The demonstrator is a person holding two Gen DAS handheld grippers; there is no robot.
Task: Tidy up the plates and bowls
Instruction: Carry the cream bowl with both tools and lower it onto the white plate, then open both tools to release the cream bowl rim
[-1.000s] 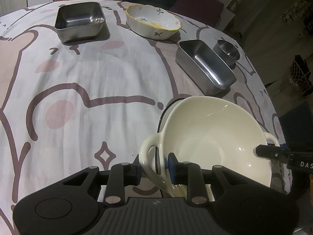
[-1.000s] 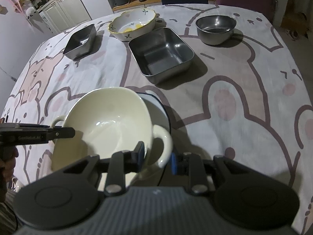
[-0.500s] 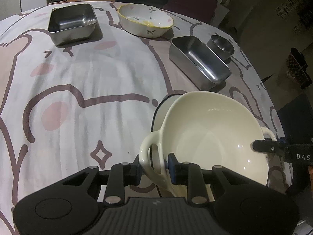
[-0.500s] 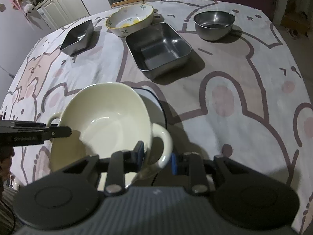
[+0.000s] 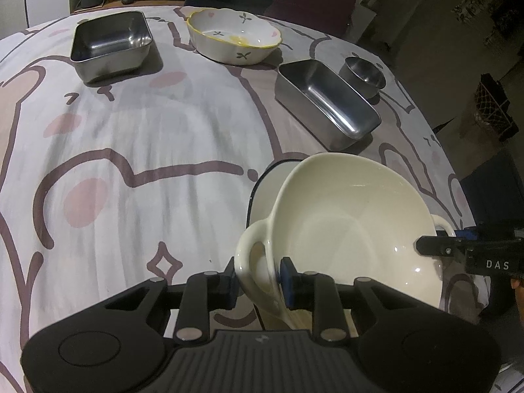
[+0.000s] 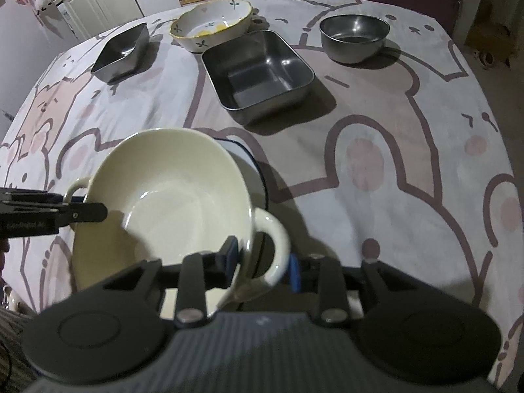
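Observation:
A cream two-handled bowl [image 5: 353,229] [image 6: 163,203] sits tilted over a white plate with a dark rim [image 5: 263,193] [image 6: 252,160] at the near edge of the table. My left gripper [image 5: 258,280] is shut on the bowl's left handle [image 5: 253,258]; it also shows at the left of the right wrist view as the left gripper [image 6: 83,211]. My right gripper [image 6: 262,262] straddles the other handle [image 6: 273,239], and its jaws are opening, with a small gap at the inner pad. The right gripper [image 5: 453,240] shows at the bowl's far handle.
Further back on the bear-patterned cloth stand a square steel tray [image 5: 109,46] [image 6: 121,52], a flowered ceramic bowl [image 5: 234,37] [image 6: 211,24], a rectangular steel tray [image 5: 327,101] [image 6: 258,72] and a round steel bowl [image 5: 362,72] [image 6: 353,37]. The table edge drops off at the right.
The right gripper's jaws have spread a little around the bowl's handle. The bowl and the left gripper's hold on it look the same.

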